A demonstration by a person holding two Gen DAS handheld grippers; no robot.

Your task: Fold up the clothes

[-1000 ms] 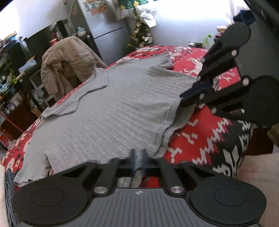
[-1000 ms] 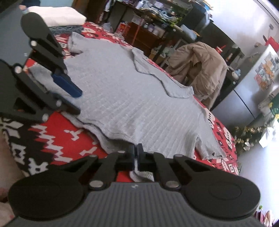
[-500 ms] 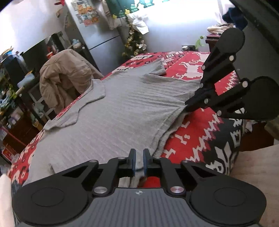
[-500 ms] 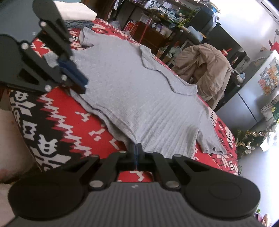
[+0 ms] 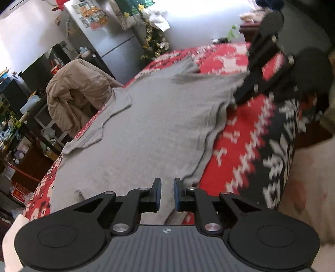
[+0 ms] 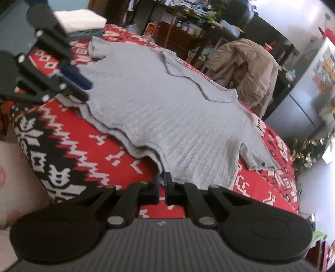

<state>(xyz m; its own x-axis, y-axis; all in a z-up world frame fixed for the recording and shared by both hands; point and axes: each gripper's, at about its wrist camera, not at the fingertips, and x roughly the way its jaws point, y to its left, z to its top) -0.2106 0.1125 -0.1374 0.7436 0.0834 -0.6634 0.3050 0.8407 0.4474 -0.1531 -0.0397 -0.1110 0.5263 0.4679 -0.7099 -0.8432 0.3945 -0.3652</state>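
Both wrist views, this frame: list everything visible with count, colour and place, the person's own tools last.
shirt: one, grey, spread flat on the blanket.
blanket: one, red with white and black pattern, under the shirt.
jacket: one, tan, draped beyond the blanket's far edge.
fridge: one, grey, stickers on its door, behind the jacket.
towel: one, white, folded, at the blanket's far corner.
shelves: dark, cluttered, along the wall; count unclear.
left tool: one, black with blue pads, jaws just opening, slightly apart over the shirt's hem.
right tool: one, black, shut on the shirt's hem corner.
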